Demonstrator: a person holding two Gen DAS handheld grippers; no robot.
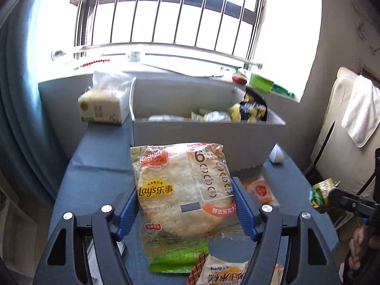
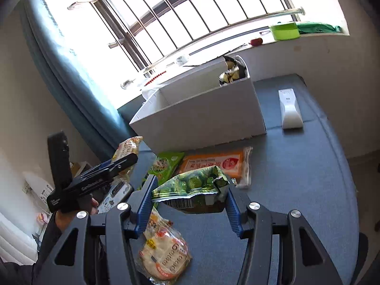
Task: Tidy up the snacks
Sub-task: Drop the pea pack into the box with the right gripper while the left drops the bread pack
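Left gripper (image 1: 185, 210): jaws set wide, blue pads pressed to both edges of a Lay's rice-cracker pack (image 1: 182, 190), held level. White box (image 1: 204, 135) just ahead of fingertips.

Right gripper (image 2: 190, 200): jaws wide, clamping a crumpled green snack bag (image 2: 192, 187), tilted above the blue table (image 2: 296, 190). Orange packet (image 2: 216, 162) beyond fingertips; second cracker pack (image 2: 163, 254) below.

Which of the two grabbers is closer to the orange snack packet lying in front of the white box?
Right. The right gripper, shut on a green snack bag, hangs just in front of the orange packet. The left gripper, holding a Lay's rice cracker pack, sits further left.
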